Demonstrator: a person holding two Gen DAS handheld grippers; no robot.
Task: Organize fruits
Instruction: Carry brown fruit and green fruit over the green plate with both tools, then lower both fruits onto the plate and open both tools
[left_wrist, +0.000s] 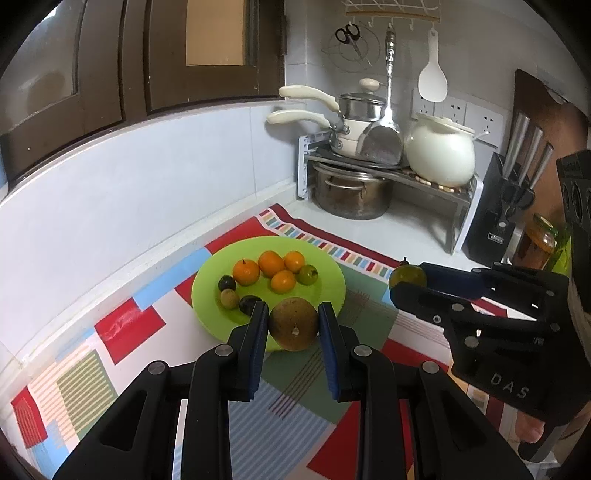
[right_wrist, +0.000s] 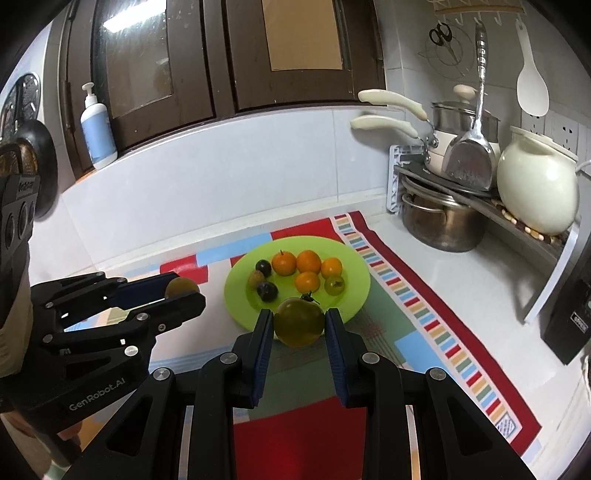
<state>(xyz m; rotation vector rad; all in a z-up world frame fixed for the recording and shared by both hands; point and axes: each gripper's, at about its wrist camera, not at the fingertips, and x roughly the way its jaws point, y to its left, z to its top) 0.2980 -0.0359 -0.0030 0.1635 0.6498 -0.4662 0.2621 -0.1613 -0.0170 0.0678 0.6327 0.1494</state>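
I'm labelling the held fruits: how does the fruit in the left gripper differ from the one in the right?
The brown fruit in the left gripper looks dull and rough-skinned; the green fruit in the right gripper is glossy and smooth. The green one has a dark stem; the brown one shows only a small nub. Both are round, clamped, near the green plate.

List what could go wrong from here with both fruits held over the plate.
The round brown fruit sits only at the tips of the left gripper, so it may slip. Dropped, the green tomato-like fruit in the right gripper could knock the small oranges off the shallow green plate.
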